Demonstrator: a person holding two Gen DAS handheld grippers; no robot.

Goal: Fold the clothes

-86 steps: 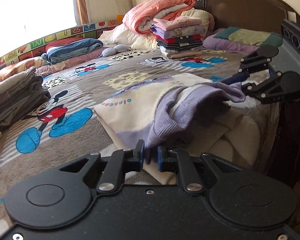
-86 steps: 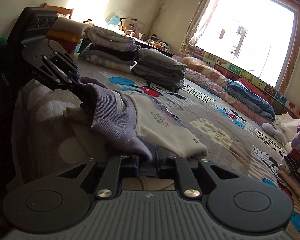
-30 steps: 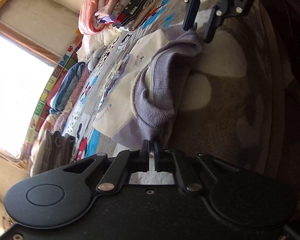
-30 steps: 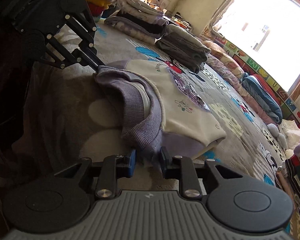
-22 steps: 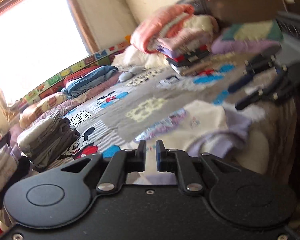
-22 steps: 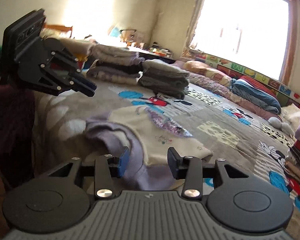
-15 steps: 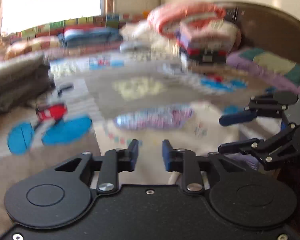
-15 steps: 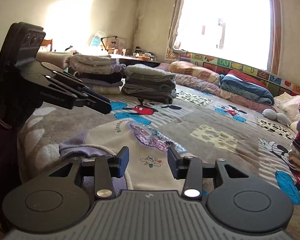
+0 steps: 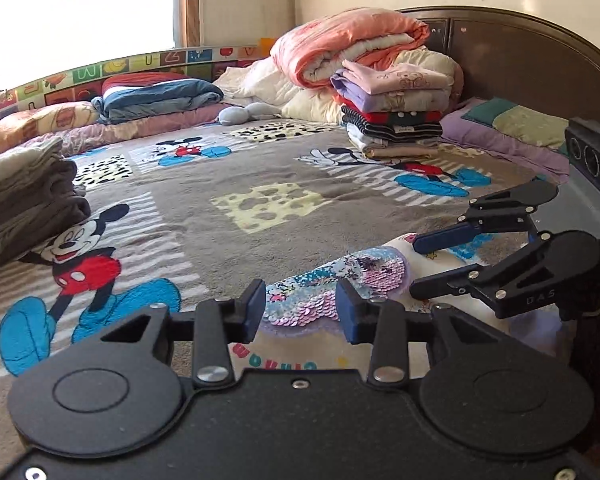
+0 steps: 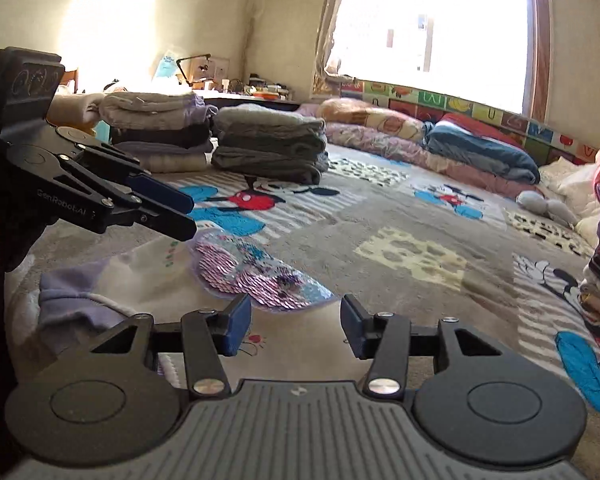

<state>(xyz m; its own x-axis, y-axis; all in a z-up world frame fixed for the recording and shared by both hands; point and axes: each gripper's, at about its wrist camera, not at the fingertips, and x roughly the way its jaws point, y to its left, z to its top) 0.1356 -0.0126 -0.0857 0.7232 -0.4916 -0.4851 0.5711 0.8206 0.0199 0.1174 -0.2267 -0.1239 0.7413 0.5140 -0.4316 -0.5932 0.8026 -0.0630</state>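
Both claws gaping, empty: left claw (image 9: pixel 300 310), right claw (image 10: pixel 296 326) above cream sweatshirt (image 10: pixel 300 332) on bed.

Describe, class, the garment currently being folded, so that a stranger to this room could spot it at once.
Start at the big bed under the grey Mickey Mouse blanket. Along its near edge, just past both open grippers, lies a cream sweatshirt with lilac ribbed cuffs. Unlike the folded stacks around it, it lies alone and bears a shiny pink-and-blue sequin patch.

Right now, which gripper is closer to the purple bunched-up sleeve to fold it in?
Probably the left gripper: it hangs open nearest the purple sleeve. The right gripper, also open, sits over the cream sweater beside its sequin patch.
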